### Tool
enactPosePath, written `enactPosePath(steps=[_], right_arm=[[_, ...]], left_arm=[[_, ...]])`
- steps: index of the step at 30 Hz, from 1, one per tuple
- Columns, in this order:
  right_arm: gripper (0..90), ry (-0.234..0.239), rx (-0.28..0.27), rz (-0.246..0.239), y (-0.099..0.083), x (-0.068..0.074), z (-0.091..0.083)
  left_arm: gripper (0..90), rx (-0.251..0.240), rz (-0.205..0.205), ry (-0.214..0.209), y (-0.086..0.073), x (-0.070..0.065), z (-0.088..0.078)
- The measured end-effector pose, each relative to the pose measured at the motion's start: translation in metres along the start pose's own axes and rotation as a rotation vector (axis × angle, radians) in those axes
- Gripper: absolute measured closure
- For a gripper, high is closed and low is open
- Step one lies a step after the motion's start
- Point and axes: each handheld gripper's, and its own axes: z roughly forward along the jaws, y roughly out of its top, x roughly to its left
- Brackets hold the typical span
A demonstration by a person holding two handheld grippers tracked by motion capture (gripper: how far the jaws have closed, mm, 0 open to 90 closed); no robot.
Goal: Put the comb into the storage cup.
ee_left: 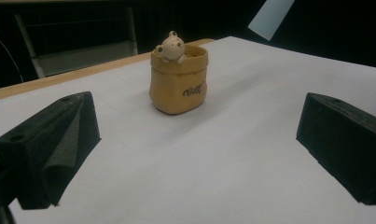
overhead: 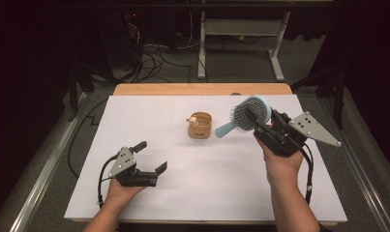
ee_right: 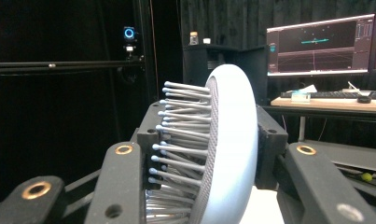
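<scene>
table (overhead: 149, 193): white sheet over a wooden top, a strip of bare wood showing along the far edge
right tool (overhead: 257, 126): clamped on the hairbrush's round head, held up off the table at the right, jaws pointing toward the far left
hairbrush (overhead: 250, 115): pale blue, bristles facing the near left; its long axis slopes from the gripped head down to the handle end, which points at the pot
left tool (overhead: 152, 155): jaws spread wide with nothing between them, resting low over the near left of the table, aimed at the pot
pot (overhead: 200, 125): small tan sack-shaped holder, upright near the table's middle, left of and below the brush, apart from it
pot contents (ee_left: 170, 47): a little bear figure peeks over the rim; what else lies inside I cannot tell
key relation: handle tip sits just right of the pot's rim, so the right hand is the nearer one; likely next, the brush goes handle-first into the pot, needing a swing to upright
</scene>
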Motion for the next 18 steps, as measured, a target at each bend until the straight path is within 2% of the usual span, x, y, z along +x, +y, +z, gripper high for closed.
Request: enactPosePath(steps=[18], right_arm=[[57.4, -0.005, 0.017, 0.006, -0.004, 0.000, 0.046]], left_arm=[[0.5, 0.005, -0.007, -0.005, -0.001, 0.000, 0.001]])
